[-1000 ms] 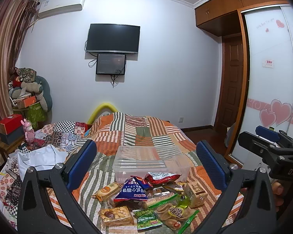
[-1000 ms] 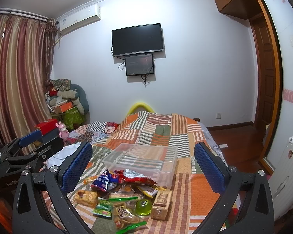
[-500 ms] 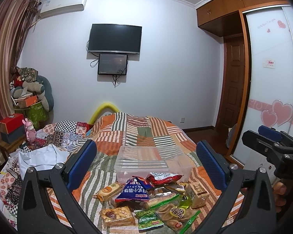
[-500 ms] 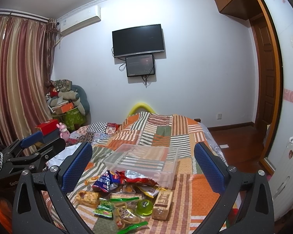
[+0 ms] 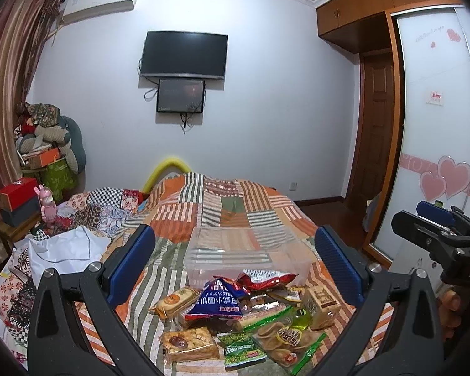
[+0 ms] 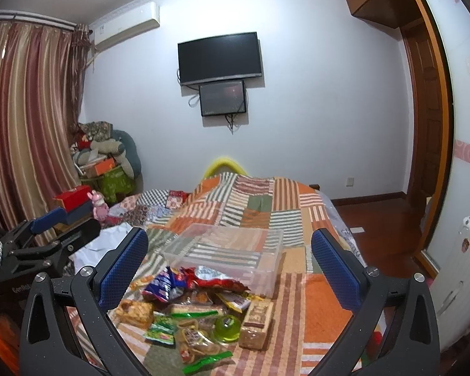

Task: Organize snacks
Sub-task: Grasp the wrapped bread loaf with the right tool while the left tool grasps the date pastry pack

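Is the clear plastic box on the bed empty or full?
Empty: the quilt's stripes show through the clear plastic box, and the snacks lie outside it.

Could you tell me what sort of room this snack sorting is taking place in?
Most likely a home bedroom: the snacks lie on a bed with a patchwork quilt, facing a wall-mounted television, beside a sliding-door wardrobe.

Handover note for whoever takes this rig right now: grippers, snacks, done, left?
Left gripper: open, empty, raised above the bed.
Right gripper: open, empty, likewise raised.
Snacks: piled on the bed, just in front of the clear bin; a red bag lies against its near wall.
Done: nothing in the bin yet.
Left: move every snack into it.
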### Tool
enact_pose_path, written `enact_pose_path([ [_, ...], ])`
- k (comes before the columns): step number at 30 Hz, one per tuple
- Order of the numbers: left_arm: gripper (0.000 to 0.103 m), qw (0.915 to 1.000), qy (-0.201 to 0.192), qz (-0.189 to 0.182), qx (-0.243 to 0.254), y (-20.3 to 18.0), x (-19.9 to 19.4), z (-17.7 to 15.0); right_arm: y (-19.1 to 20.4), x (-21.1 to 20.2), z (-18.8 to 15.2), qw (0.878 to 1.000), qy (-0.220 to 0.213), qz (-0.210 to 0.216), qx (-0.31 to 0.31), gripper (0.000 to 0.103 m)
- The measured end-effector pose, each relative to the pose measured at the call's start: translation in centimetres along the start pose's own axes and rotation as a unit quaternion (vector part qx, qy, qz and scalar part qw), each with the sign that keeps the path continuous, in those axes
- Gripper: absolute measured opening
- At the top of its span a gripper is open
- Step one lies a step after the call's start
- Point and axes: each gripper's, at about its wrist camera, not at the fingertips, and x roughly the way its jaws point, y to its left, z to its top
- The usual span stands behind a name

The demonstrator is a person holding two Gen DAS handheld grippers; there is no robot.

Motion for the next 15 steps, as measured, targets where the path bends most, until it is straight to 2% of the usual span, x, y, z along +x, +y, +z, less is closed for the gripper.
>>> enact_pose_path([
  [6, 0.103, 0.9996, 0.029, 0.002, -0.003, 0.8, 1.4, -1.2, -1.5, 1.7, -1.3, 0.999, 0.038, -0.012, 0.006, 0.103],
  [11, 0.102, 0.9970, 0.077, 0.010, 0.003, 1.7, 3.4, -2.8, -2.9, 3.3, -2.9, 0.996, 0.084, -0.017, 0.009, 0.103],
  [15, 0.095, 0.9924, 0.122, 0.017, 0.009, 2.6, 5.1, -4.5, -3.6, 4.3, -4.3, 0.993, 0.118, -0.022, 0.009, 0.103],
])
